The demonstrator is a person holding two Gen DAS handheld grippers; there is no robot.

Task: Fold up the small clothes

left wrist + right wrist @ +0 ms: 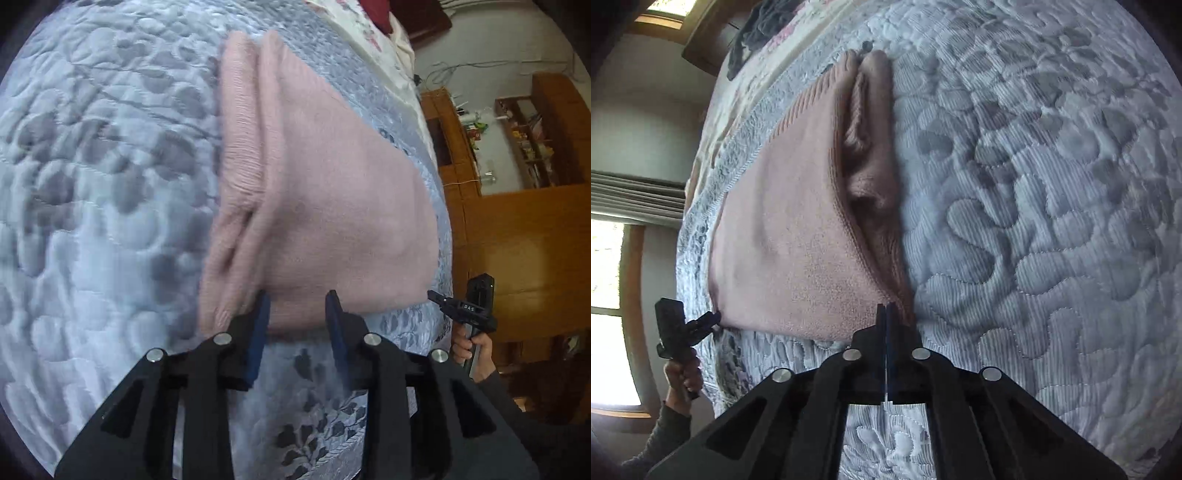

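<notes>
A pink knit garment (332,192) lies folded flat on the quilted bedspread, with a rolled sleeve layer along its left side in the left wrist view. My left gripper (297,308) is open, its blue-padded fingers (260,321) straddling the garment's near edge without pinching it. My right gripper (886,308) is shut, its tips over the near edge of the pink garment (790,229) beside the tucked fold (875,166). No cloth shows between its pads. Each view also shows the other hand-held gripper: the right gripper (439,298) and the left gripper (711,319) sit at the garment's near corners.
The grey-blue quilted bedspread (92,184) fills most of both views. A floral pillow (354,22) lies at the bed's far end. Wooden shelves (524,140) and a cabinet stand beyond the bed edge. A window with a curtain (631,199) is on the other side.
</notes>
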